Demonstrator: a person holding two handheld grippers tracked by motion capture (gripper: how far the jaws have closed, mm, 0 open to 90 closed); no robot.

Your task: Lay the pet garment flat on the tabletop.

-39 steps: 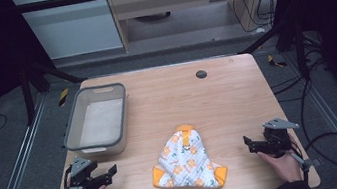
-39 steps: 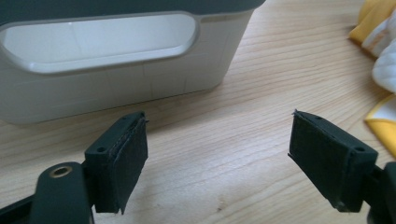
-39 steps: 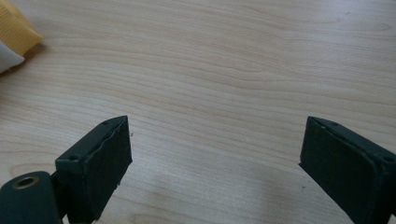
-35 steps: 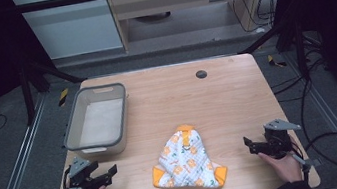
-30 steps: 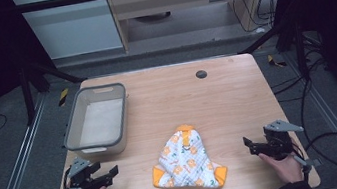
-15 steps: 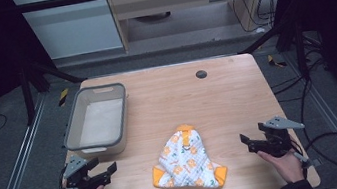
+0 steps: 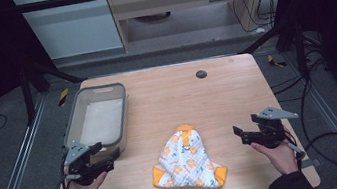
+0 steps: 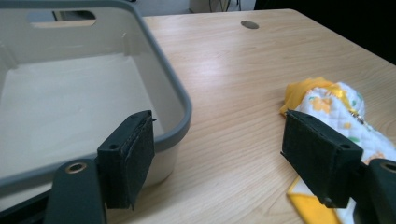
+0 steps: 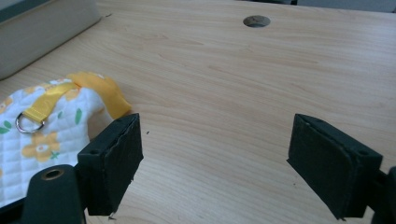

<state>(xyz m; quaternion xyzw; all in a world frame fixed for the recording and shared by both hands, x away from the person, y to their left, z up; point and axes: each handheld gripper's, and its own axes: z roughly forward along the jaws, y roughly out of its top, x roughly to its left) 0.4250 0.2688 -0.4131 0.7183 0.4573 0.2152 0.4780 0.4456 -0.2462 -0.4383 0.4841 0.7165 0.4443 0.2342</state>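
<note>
A quilted white cloth [image 7: 186,160] with orange flowers and yellow trim lies flat near the table's front edge; it also shows in the left gripper view [image 8: 336,100] and the right gripper view [image 9: 42,135], where a yellow strap with a metal ring is visible. My left gripper [image 7: 110,159] is open, held low to the cloth's left, beside the near corner of the grey bin [image 7: 96,118]. Its jaws [image 8: 219,154] stand wide apart with nothing between them. My right gripper [image 7: 238,134] is open to the cloth's right, its jaws [image 9: 215,154] spread over bare wood.
The grey bin [image 8: 173,84] holds nothing and stands at the table's left; its wall [image 9: 46,28] shows far off in the right gripper view. A round hole [image 7: 201,74] sits near the table's far edge. Black frame posts and cables surround the table.
Both grippers have crept a little forward, away from the person; the left is now closer to the bin's near corner. The cloth has not moved.
</note>
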